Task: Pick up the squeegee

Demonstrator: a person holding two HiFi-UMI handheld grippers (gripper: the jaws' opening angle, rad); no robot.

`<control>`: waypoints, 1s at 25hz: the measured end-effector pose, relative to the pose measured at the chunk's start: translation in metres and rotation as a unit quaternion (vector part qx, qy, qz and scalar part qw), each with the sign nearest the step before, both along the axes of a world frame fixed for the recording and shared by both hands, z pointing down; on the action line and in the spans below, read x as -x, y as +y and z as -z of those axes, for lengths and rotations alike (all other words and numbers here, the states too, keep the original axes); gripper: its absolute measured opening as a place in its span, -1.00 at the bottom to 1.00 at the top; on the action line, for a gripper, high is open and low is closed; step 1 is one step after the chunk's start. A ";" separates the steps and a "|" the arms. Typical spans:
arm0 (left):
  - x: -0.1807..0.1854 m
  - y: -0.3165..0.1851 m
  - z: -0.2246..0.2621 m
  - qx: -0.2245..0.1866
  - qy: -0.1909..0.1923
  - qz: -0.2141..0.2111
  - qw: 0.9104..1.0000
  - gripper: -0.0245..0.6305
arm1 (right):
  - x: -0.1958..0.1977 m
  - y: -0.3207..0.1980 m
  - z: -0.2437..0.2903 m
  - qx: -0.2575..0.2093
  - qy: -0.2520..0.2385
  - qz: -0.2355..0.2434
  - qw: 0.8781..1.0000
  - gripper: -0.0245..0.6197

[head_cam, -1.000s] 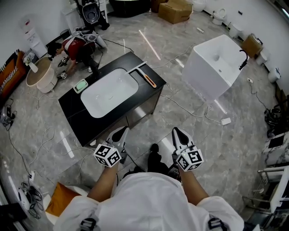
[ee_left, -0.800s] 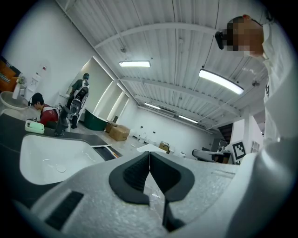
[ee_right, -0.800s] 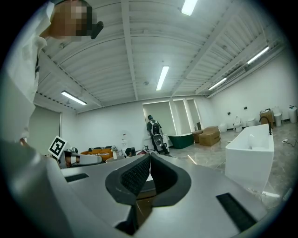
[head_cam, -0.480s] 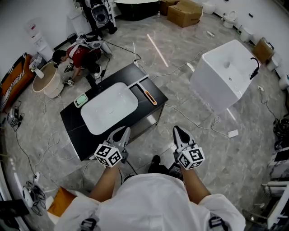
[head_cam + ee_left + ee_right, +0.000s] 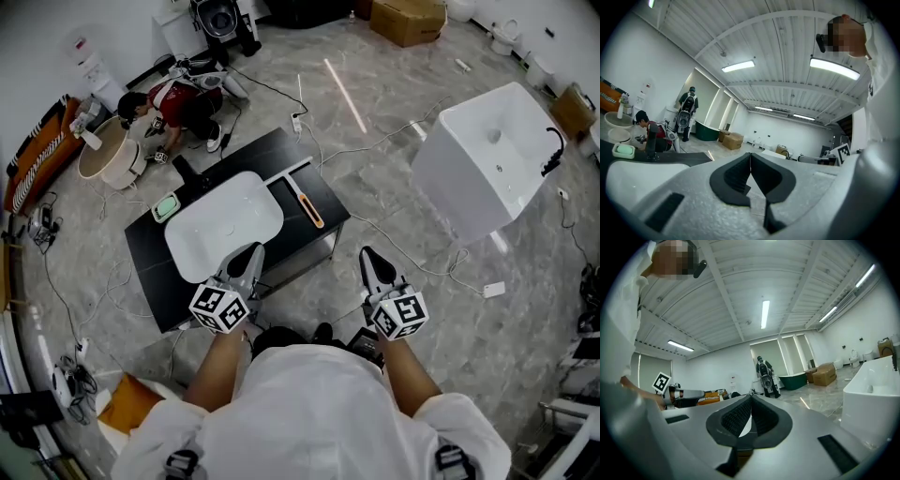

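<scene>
Cardboard box (image 5: 409,21) — cut off at top edge.

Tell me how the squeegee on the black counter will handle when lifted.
Probably stiff and light: the squeegee looks slim and straight, with an orange handle. Unlikely to roll: it lies flat on the black counter beside the white basin.
</scene>
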State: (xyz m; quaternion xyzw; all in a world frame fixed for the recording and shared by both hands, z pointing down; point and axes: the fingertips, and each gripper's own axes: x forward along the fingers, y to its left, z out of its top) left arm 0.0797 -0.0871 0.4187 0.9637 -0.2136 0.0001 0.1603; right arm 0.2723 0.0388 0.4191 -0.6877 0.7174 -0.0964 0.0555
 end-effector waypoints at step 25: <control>-0.019 -0.168 -0.027 0.051 0.028 0.064 0.996 -0.88 | -0.034 -0.210 -0.007 0.048 0.045 0.063 0.996 -0.88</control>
